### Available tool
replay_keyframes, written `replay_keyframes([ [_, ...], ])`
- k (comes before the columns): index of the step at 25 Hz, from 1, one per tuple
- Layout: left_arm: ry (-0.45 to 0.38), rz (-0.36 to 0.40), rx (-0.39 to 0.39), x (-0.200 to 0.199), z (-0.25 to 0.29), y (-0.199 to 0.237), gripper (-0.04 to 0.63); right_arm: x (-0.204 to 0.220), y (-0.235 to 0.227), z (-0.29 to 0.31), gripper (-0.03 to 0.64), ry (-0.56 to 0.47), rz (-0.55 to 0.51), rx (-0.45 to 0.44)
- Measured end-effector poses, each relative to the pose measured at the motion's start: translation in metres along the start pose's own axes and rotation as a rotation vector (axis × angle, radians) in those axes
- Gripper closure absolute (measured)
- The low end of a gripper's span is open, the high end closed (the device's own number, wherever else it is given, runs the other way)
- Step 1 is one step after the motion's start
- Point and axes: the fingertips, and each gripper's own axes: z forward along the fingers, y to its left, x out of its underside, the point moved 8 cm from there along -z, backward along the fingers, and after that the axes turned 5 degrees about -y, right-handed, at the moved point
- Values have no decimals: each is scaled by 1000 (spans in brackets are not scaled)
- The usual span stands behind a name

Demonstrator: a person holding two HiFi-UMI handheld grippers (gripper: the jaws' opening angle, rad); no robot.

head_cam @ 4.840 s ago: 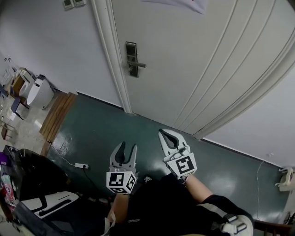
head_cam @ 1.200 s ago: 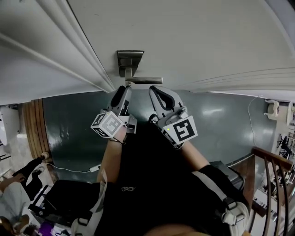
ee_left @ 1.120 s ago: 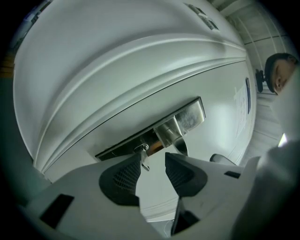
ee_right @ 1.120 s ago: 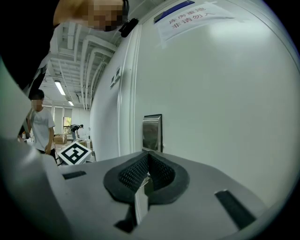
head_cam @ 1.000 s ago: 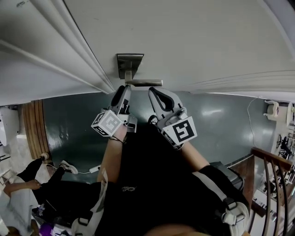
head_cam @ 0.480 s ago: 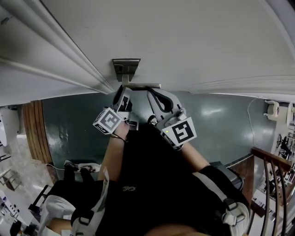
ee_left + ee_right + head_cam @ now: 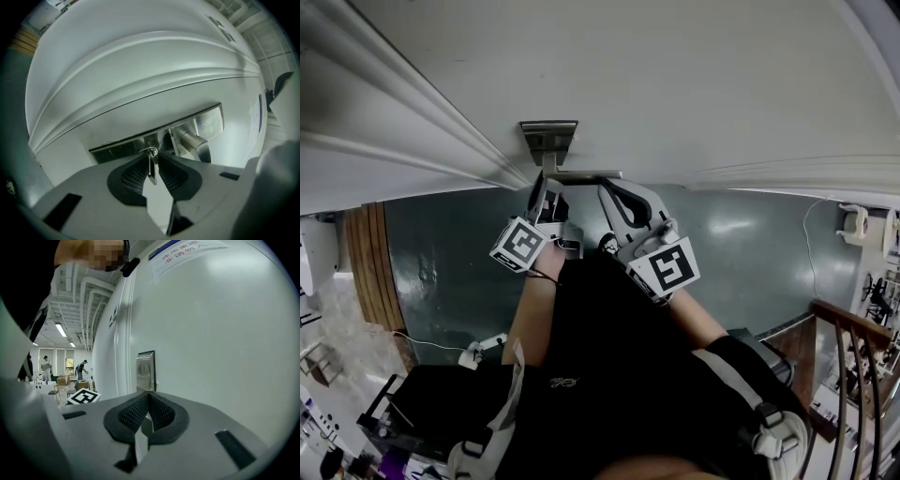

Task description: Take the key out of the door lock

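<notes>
A small silver key (image 7: 151, 165) on a ring hangs from the steel lock plate (image 7: 117, 150), just beside the lever handle (image 7: 192, 139). My left gripper (image 7: 151, 157) has its jaws on either side of the key and they are closing; narrow gaps still show beside the blade. In the head view the left gripper (image 7: 546, 185) reaches up under the handle (image 7: 586, 174) at the lock plate (image 7: 548, 136). My right gripper (image 7: 607, 190) is next to it, shut and empty, with its tips (image 7: 148, 394) pointing at the plate (image 7: 146, 371).
The white panelled door (image 7: 675, 75) fills the upper half, with its frame mouldings at left. Dark green floor (image 7: 450, 253) lies below. A wooden stair railing (image 7: 853, 375) stands at the right. People move far off in a room (image 7: 47, 366).
The person has stepped up to the door. Over the last second the left gripper rose to the lock plate under the handle; the right gripper barely moved.
</notes>
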Motion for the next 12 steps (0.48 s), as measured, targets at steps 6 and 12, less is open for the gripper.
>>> replay_keyframes([
  [6,-28,-37,-5,-1,0,1,526,1,-2,-4,609,5,6,3],
  [12,-30,-56,-10,0,0,4,534,2,0,-3,609,-3,13,-6],
])
